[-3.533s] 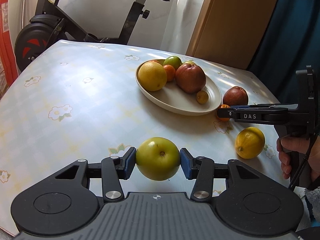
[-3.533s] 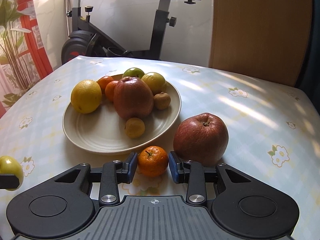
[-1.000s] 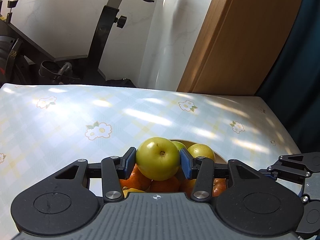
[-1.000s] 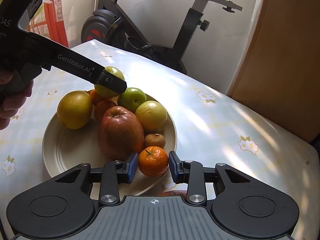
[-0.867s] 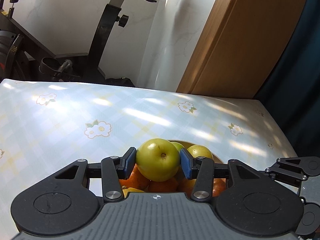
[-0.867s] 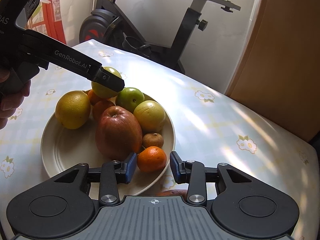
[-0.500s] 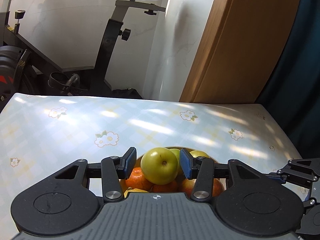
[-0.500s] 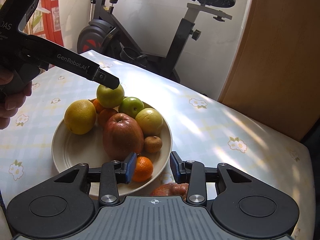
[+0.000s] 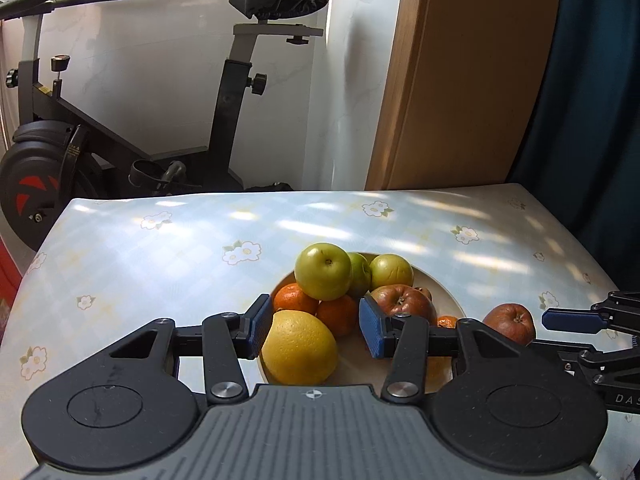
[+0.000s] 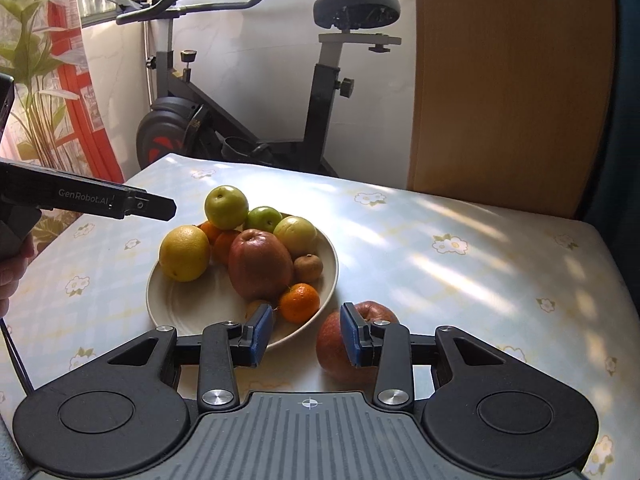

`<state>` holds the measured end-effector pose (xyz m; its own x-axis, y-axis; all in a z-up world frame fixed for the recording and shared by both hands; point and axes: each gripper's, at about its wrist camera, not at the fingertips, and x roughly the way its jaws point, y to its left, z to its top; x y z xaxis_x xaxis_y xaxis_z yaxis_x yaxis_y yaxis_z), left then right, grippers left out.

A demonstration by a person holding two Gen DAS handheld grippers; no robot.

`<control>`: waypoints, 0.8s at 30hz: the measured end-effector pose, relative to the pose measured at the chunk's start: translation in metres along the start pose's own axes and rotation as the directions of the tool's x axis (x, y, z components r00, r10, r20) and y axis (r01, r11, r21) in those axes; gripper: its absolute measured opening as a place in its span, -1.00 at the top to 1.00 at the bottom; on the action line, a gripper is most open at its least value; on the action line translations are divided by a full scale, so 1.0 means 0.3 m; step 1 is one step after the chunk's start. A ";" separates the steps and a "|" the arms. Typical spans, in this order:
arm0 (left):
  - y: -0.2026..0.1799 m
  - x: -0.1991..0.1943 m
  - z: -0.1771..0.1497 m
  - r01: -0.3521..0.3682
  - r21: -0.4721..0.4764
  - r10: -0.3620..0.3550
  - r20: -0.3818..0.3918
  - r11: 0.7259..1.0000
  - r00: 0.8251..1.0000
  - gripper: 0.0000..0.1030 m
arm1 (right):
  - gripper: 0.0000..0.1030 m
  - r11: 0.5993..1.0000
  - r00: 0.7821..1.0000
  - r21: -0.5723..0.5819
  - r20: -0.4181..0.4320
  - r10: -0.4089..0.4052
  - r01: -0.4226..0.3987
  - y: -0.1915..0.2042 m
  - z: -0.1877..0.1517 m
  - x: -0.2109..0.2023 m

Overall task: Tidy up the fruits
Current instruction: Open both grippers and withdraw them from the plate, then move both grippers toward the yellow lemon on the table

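Fruit now sits released: green apple [image 9: 323,271] atop the plate [image 10: 224,312] pile, tangerine [image 10: 299,302] beside it; both grippers' fingers empty, the right's just opened. Red apple [image 10: 352,344] remains on the bench.

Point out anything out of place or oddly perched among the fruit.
One red apple sits on the table beside the plate, outside it while the other fruit is in. The green apple perches on top of the pile, resting on the oranges, so it may roll.
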<state>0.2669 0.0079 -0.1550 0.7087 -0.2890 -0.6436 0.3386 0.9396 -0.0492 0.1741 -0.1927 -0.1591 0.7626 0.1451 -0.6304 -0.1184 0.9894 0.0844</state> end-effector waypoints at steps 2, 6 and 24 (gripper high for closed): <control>-0.006 -0.035 -0.030 0.002 -0.016 -0.002 0.007 1.000 1.000 0.03 | 0.27 0.999 1.000 0.038 0.010 -0.001 0.001 -0.005 -0.029 -0.027; -0.020 -0.093 -0.089 0.017 -0.053 -0.016 0.016 0.998 1.000 0.03 | 0.27 0.996 1.000 0.084 0.021 -0.005 0.003 -0.016 -0.094 -0.079; -0.105 -0.175 -0.224 0.018 -0.096 -0.012 0.059 0.995 0.998 0.02 | 0.28 0.997 0.994 -0.068 -0.092 -0.052 0.046 -0.010 -0.237 -0.178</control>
<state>0.1774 0.0057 -0.1710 0.7398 -0.3110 -0.5966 0.2901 0.9475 -0.1341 0.0887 -0.2041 -0.1805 0.7061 0.0917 -0.7022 -0.1261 0.9920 0.0028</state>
